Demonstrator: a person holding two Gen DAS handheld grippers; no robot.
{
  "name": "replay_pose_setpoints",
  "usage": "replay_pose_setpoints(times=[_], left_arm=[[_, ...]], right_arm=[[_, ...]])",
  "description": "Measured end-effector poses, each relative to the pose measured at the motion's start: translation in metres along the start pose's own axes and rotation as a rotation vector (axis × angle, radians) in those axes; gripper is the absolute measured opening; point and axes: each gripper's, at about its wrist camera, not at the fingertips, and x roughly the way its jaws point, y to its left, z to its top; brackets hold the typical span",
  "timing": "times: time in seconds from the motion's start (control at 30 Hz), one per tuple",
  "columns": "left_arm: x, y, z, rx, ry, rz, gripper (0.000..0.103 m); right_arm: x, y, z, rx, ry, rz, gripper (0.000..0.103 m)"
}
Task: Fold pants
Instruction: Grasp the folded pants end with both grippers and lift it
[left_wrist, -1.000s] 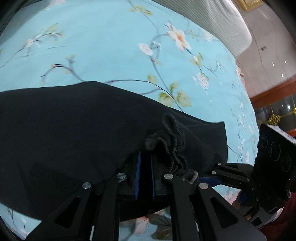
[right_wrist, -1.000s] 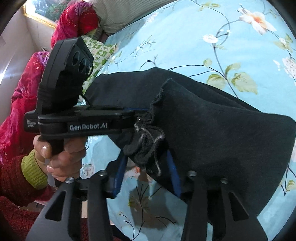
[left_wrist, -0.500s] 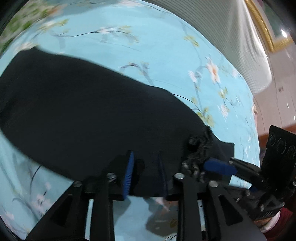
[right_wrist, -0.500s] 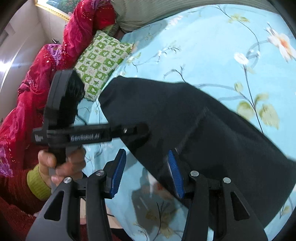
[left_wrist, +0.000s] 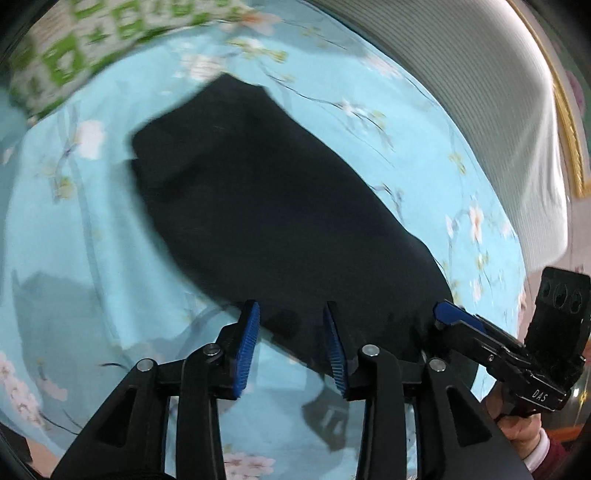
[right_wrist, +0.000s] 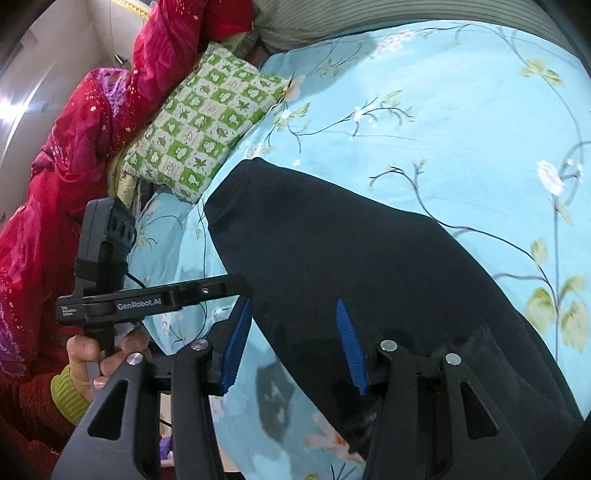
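The black pants lie flat on the floral blue bedsheet, doubled lengthwise into one long dark strip reaching toward the green checked pillow. Both the left gripper and the right gripper hover over the near end with jaws spread, holding nothing. I'd say one fold is made; the crosswise folds remain.

bed | floral blue sheet; on it: black pants; green-checked pillow
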Motion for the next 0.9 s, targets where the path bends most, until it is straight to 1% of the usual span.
replay_pose_setpoints(times=[0.03,0.1,0.2,0.3,0.57,0.7,0.9], left_arm=[[-0.002,0.005,0.002,-0.012,-0.008,0.009,0.044],[-0.005,0.016,0.006,-0.042,-0.021,0.021,0.045],[-0.006,0.032,0.011,-0.096,-0.027,0.018,0.045],[-0.005,0.046,0.018,-0.132,-0.03,0.019,0.048],[0.009,0.062,0.034,-0.177,-0.022,-0.002,0.048],[0.016,0.068,0.039,-0.187,-0.018,-0.014,0.048],[0.027,0.072,0.055,-0.191,-0.02,-0.03,0.048]], right_arm=[[0.003,0.001,0.003,-0.005,0.007,0.001,0.049],[0.01,0.004,0.011,-0.02,0.017,0.0,0.049],[0.018,0.006,0.022,-0.031,0.028,0.0,0.049],[0.028,0.008,0.037,-0.042,0.037,0.0,0.049],[0.06,0.016,0.077,-0.098,0.073,-0.008,0.049],[0.087,0.02,0.102,-0.136,0.106,-0.032,0.049],[0.121,0.029,0.132,-0.208,0.143,-0.036,0.05]])
